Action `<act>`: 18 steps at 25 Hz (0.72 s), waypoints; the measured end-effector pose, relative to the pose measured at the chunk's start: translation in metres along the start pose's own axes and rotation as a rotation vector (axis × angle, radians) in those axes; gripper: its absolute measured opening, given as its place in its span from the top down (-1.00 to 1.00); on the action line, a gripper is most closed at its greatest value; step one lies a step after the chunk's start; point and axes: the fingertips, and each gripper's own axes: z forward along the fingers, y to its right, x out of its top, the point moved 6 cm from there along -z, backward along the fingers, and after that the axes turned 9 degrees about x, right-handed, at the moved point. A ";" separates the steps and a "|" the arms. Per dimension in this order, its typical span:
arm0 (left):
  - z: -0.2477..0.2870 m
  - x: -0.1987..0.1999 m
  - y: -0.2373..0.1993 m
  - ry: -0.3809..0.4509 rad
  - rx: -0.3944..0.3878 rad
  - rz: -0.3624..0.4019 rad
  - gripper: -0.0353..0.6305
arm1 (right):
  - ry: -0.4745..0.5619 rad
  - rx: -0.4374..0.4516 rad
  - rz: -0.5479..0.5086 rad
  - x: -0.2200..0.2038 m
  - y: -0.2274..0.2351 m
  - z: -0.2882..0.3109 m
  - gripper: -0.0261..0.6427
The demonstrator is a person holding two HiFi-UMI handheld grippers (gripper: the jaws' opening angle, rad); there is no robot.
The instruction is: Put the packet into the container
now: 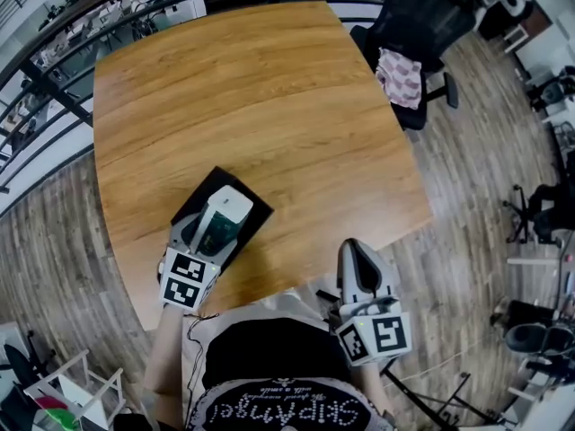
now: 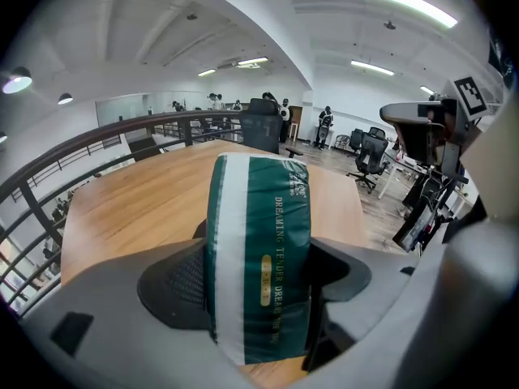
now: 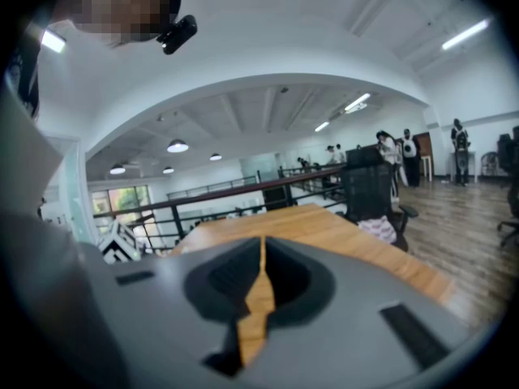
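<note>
- The one packet is dark green with a white stripe down it; the gold print along its side reads "DREAMING TENDER DREAM".
- The left tongs pinch it by both sides, over the single black container on the wooden bench.
- The right tongs are closed on nothing, by the bench's near edge.

Head view is looking steeply down from above the wooden table; left gripper view is looking low across it, the packet filling the near field; right gripper view is facing likewise from the near edge; all three are sharing that table.
</note>
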 end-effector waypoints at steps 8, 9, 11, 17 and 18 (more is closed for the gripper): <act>0.014 -0.002 0.009 -0.084 -0.026 0.069 -0.24 | -0.003 -0.007 0.001 0.000 0.003 -0.002 0.81; 0.016 -0.003 0.010 -0.091 -0.029 0.073 -0.24 | -0.004 -0.009 0.002 0.000 0.003 -0.002 0.81; 0.020 -0.004 0.011 -0.104 -0.038 0.078 -0.24 | -0.005 -0.010 0.002 0.000 0.003 -0.003 0.81; 0.033 -0.011 0.013 -0.153 -0.058 0.080 -0.23 | -0.003 -0.012 0.000 -0.001 0.004 -0.004 0.81; 0.035 -0.013 0.013 -0.164 -0.058 0.080 -0.24 | -0.003 -0.014 0.000 -0.001 0.004 -0.004 0.81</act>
